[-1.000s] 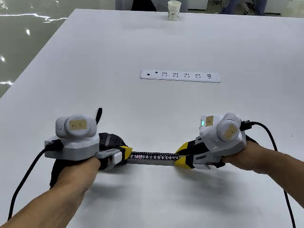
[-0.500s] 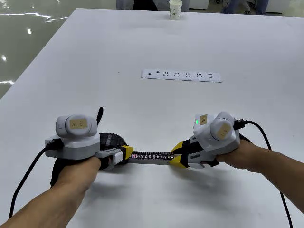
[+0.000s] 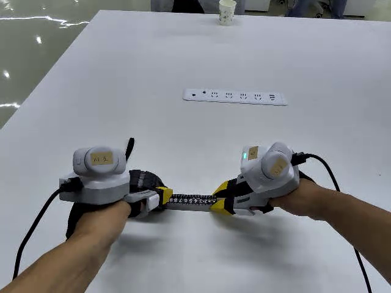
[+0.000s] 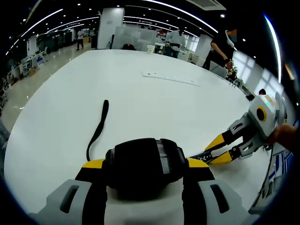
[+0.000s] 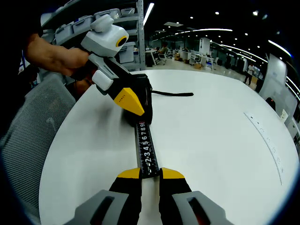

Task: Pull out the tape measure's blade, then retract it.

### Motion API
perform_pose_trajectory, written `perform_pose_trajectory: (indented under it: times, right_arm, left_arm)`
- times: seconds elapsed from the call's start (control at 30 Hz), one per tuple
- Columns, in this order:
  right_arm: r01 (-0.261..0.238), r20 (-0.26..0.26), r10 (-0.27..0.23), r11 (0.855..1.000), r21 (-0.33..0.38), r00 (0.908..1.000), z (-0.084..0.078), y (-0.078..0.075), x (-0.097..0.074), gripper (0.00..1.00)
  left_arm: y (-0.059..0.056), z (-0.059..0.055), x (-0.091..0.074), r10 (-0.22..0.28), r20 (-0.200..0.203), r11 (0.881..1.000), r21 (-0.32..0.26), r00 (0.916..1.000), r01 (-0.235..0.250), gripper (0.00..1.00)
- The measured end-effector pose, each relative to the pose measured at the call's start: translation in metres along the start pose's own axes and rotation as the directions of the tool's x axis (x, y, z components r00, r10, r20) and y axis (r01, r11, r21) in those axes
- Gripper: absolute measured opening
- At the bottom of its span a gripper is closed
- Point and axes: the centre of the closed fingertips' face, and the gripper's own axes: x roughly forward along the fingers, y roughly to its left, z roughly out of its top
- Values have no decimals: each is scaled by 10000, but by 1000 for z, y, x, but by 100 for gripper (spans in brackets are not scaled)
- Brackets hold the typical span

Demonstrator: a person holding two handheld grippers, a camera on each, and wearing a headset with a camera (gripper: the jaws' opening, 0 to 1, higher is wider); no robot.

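L gripper (image 3: 151, 190): jaws clamped on either side of the black tape measure case (image 4: 140, 161), holding it on the white table (image 3: 275, 55) near the front edge; wrist strap (image 4: 97, 129) lies loose on the top beyond it
R gripper (image 5: 151, 174): yellow tips squeezed together on the blade (image 5: 146, 151) end, nipping it flat, no gap seen
Blade now: short run out btwn the 2 grippers, numbers up, straight, no kink; on the table or just over it, can't tell which
Change: vs a sec ago R gripper has come in toward L, exposed blade clearly shorter; case & L gripper approx same spot
Meaning: pull-out looks done, now in retract phase, prob well along; blade is being fed back under control, not let snap
Next: prob keep R closing on case mouth till hook seats, then let go
Risk: early release, blade whips in
Other: power strip (image 3: 234, 96) mid-table, paper cup (image 3: 227, 11) at far edge, both well apart from the work
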Motion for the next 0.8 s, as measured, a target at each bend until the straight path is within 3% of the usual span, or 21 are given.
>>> perform_pose_trajectory:
  times: [0.8]
  right_arm:
    - [-109,168,109,9999,-7,9998,15,2,16,10]
  left_arm:
    - [-1,0,0,-24,-41,10000,-40,10000,24,60]
